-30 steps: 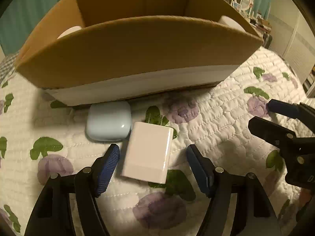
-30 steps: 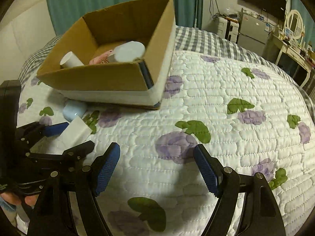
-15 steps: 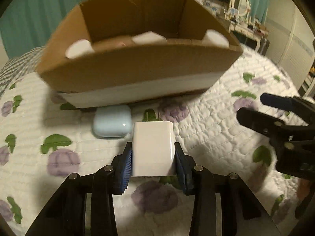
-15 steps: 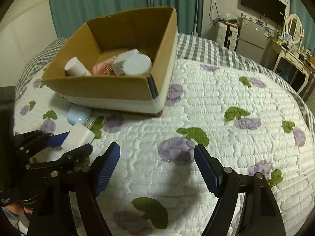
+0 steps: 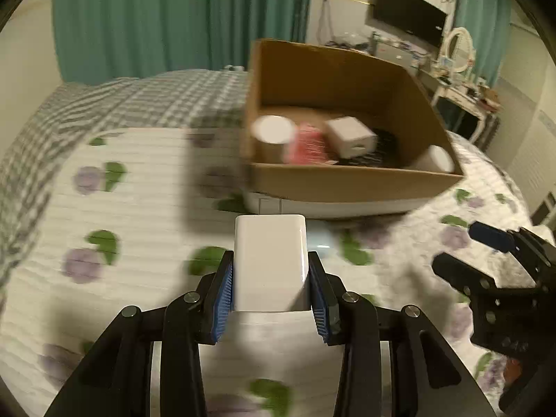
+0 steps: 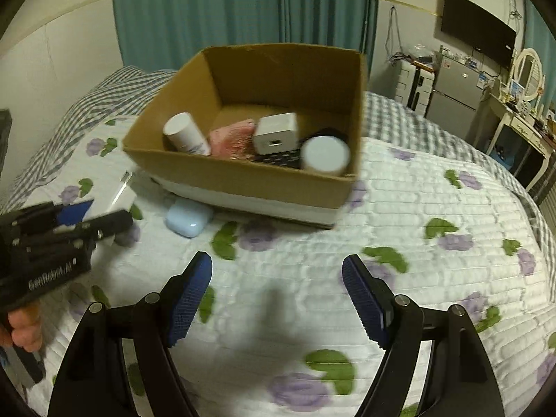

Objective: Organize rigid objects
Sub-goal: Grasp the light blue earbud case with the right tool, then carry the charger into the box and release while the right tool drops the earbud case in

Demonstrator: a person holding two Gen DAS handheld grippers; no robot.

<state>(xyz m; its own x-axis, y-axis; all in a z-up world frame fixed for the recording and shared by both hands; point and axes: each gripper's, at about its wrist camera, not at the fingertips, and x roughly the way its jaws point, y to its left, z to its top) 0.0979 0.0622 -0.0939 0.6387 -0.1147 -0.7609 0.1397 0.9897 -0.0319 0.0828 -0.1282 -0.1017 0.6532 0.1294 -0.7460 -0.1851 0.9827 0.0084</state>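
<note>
My left gripper (image 5: pixel 271 286) is shut on a white charger block (image 5: pixel 271 260) and holds it in the air in front of the cardboard box (image 5: pixel 347 180). In the right wrist view the left gripper (image 6: pixel 93 212) shows at the left with the block (image 6: pixel 114 191). The box (image 6: pixel 243 173) holds a white bottle (image 6: pixel 186 133), a pink item (image 6: pixel 231 137), a white adapter (image 6: pixel 276 132) and a white jar (image 6: pixel 325 154). A light blue earbud case (image 6: pixel 187 217) lies on the quilt by the box's front. My right gripper (image 6: pixel 278 295) is open and empty above the quilt.
The floral quilt (image 6: pixel 417 243) covers the bed; a checked blanket (image 5: pixel 121 104) lies behind. Teal curtains, a TV, a fridge and a dressing table stand at the back and right of the room.
My left gripper closed on the white charger block and lifted it off the quilt, rising so the box's inside is in view. The right gripper stayed open and rose slightly.
</note>
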